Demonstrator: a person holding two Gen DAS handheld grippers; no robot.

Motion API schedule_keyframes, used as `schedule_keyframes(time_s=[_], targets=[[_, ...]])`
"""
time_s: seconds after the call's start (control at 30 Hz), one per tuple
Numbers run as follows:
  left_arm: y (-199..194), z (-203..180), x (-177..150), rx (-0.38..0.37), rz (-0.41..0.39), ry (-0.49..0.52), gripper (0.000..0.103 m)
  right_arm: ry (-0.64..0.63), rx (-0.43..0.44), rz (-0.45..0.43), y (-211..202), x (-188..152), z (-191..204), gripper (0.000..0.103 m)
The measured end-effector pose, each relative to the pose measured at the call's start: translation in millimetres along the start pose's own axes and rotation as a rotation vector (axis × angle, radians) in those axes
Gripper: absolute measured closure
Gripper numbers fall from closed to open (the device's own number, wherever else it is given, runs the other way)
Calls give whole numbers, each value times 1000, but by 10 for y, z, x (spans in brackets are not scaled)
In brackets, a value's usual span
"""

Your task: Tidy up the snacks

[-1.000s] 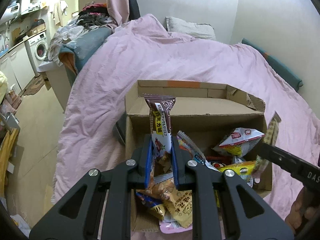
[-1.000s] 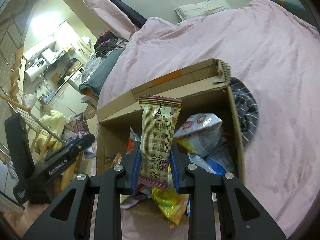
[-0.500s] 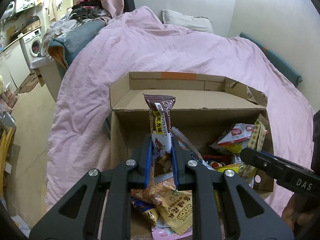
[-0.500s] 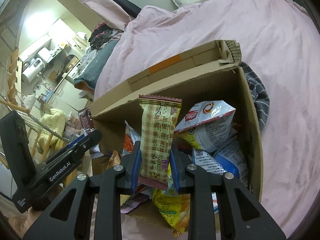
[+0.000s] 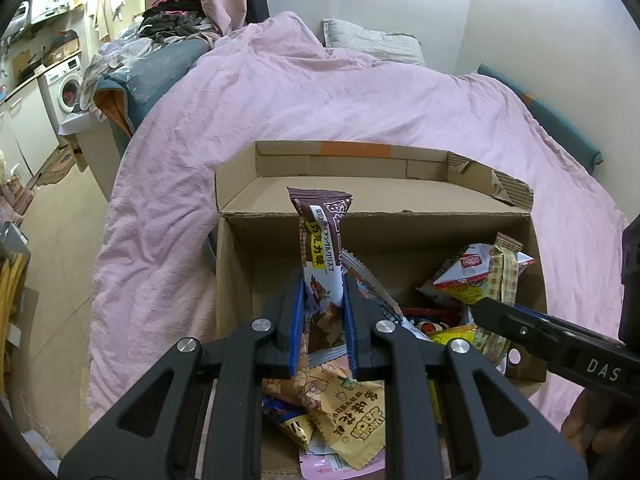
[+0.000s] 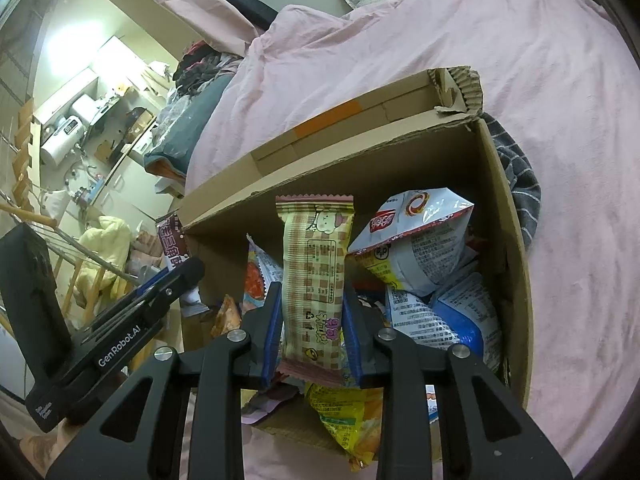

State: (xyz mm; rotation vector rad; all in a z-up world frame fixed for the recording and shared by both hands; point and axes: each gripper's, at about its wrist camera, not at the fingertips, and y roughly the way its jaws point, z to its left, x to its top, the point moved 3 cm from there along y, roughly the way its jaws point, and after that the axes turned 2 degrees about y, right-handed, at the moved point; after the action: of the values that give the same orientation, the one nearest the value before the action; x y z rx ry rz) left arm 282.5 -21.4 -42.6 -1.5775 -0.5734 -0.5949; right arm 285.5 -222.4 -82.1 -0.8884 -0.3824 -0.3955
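Note:
An open cardboard box point(image 5: 372, 236) full of snack packets sits on a pink bed; it also shows in the right wrist view point(image 6: 516, 280). My left gripper point(image 5: 322, 280) is shut on a brown chocolate wafer packet point(image 5: 322, 240) held upright over the box's left part. My right gripper point(image 6: 312, 296) is shut on a beige checked wafer packet point(image 6: 314, 264) held upright over the box; that packet shows at the right of the left wrist view point(image 5: 505, 268). A white and red chip bag point(image 6: 416, 248) and a yellow packet point(image 6: 344, 412) lie inside.
A pink duvet point(image 5: 320, 104) covers the bed around the box. A grey striped cloth point(image 6: 516, 176) lies beside the box's right wall. A pillow point(image 5: 372, 44) is at the head. A washing machine point(image 5: 64, 88) and cluttered floor are on the left.
Both grippers have come closer to the box, which now looms larger in both views. Both still hold their packets; the right one has moved deeper over the box.

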Motion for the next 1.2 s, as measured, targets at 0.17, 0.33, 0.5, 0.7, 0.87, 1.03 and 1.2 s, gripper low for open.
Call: schedule_keyframes(time_s=[0.17,0.33,0.5,0.7,0.87,1.03,1.2], targets=[[-3,-39,-24,-13,1,11,88,2,9,-6,10,-12,7,72],[-59,-73,-25,17,-20,21,48,7,25,-36,-49,22,8,72],[-203,-37,22,31,-79,5,26,16,50,-102,-195,81,-1,26],[-364,77,62,69,-125,-49,26,-8,29,-189,-448,152,67,12],[-526,130,40,82,-153,-51,26,-46,-39,-257,-680,108,139,4],[-720,128,-4,81,-169,-32,15,-94,-119,-294,-870,5,233,0],[-967,183,-134,69,-187,-36,0,-125,-160,-316,-1020,-172,322,0]])
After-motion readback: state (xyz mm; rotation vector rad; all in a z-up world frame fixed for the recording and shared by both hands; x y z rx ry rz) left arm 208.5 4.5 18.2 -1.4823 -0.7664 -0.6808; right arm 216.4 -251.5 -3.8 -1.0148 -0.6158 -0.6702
